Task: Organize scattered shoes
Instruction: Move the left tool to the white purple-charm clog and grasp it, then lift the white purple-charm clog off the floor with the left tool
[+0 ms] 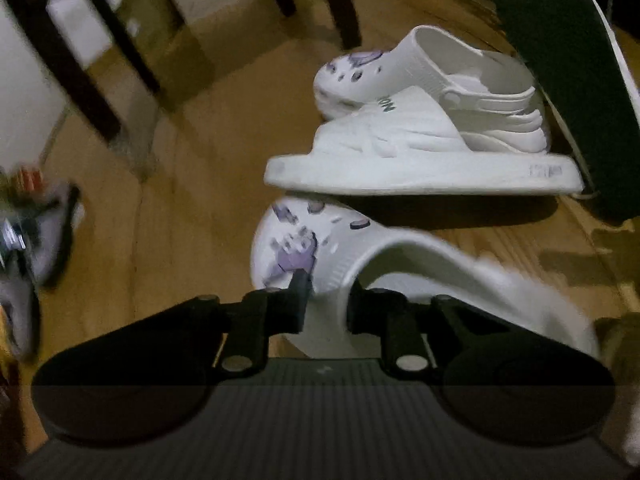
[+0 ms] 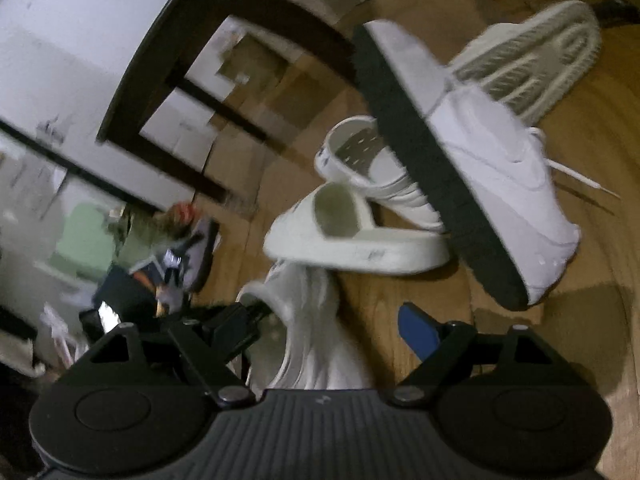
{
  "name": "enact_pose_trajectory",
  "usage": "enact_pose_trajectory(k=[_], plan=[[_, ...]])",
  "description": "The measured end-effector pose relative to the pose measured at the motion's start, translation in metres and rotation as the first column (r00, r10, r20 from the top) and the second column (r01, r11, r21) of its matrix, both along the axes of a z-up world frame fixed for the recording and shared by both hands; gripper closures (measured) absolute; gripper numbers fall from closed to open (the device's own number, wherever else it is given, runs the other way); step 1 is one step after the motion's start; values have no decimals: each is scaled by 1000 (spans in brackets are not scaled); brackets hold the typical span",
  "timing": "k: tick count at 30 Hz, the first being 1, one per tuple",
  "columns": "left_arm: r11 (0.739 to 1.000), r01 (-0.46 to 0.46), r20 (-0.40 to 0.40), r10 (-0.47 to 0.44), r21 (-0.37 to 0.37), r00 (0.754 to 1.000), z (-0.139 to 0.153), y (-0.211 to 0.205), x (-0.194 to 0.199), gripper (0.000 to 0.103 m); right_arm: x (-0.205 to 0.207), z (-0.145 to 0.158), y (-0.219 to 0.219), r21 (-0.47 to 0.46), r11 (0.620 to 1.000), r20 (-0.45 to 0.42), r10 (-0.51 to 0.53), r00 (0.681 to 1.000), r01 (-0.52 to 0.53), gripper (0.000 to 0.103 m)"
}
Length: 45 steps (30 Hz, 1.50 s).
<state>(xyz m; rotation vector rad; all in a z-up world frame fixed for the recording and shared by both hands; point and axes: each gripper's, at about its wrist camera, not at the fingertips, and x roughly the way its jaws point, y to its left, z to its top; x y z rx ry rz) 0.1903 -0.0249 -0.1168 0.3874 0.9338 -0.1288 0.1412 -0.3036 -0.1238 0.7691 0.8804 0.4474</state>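
On the wooden floor (image 1: pixel 192 208) the left gripper (image 1: pixel 326 304) pinches the rim of a purple-printed white clog (image 1: pixel 320 256) just below a white slide (image 1: pixel 420 160), while the right gripper (image 2: pixel 340 324) stands wide around another slide (image 2: pixel 316 328), not squeezing it.

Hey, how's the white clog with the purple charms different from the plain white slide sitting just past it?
The clog has purple charms on its toe and a heel strap; the slide is plain, with one wide band and an open heel. The left gripper is closed on the clog's upper edge; the slide lies untouched on the wooden floor. Both are white, chunky-soled, toes pointing left.
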Motion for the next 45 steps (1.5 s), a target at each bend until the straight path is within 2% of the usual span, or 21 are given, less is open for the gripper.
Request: enact_pose_trajectory(k=[2,6,8,10,12,13,17,20,22,23,25,28,32,35,37,42,43,45], plan=[[1000,25,21,-25,8,999,1,5,-11,85,1,-4,-7,18,1000,-18,-21,1000,21,18],[991,-12,49,19,-136,999,24,22,-40,87,1,-7,-7,8,999,-25,-31,999,32,18],[991,-5,57,13,-135,998,29,25,-47,87,1,-8,-2,-1,1000,-27,-14,1000,14,18],[988,-1,37,6,-154,999,29,28,-50,87,2,-11,2,-7,1000,-33,0,999,0,18],[982,1,8,1,-191,1000,25,30,-49,81,3,-15,8,-15,1000,-45,15,999,-16,18],[981,-2,8,3,-195,1000,24,29,-48,75,3,-17,11,-19,999,-53,26,998,-28,18],[979,-52,-53,42,-198,998,2,30,-34,26,2,-18,19,-23,998,-61,54,997,-56,18],[979,-84,-148,56,-187,987,-26,30,-16,6,-1,-18,22,-15,998,-64,63,996,-65,18],[981,-73,-83,59,-177,995,-28,30,-17,9,-2,-19,24,-4,997,-70,74,995,-75,18],[980,-77,-51,69,-186,996,-26,32,-18,32,-2,-19,27,-6,997,-73,82,994,-83,18],[972,-126,-26,123,-198,992,-20,40,-20,57,-3,-20,31,-9,995,-77,98,992,-99,18],[946,-168,-29,167,-276,986,-14,56,-23,68,-3,-19,32,-30,995,-77,94,993,-97,18],[966,-130,40,143,-225,989,-8,51,-39,81,-3,-21,31,-33,995,-84,86,993,-89,18],[965,-109,64,128,-239,990,1,52,-50,89,-3,-23,29,-35,996,-92,83,992,-86,18],[965,-94,75,116,-243,990,9,51,-59,91,-3,-23,29,-36,996,-94,83,992,-86,18],[961,-113,47,129,-251,991,15,58,-57,91,-1,-26,33,-43,994,-104,93,990,-98,18],[962,-115,45,130,-246,991,15,57,-54,89,-1,-27,34,-45,994,-108,96,990,-101,18],[960,-116,39,130,-254,991,10,55,-49,66,0,-28,35,-48,994,-112,97,989,-103,18]])
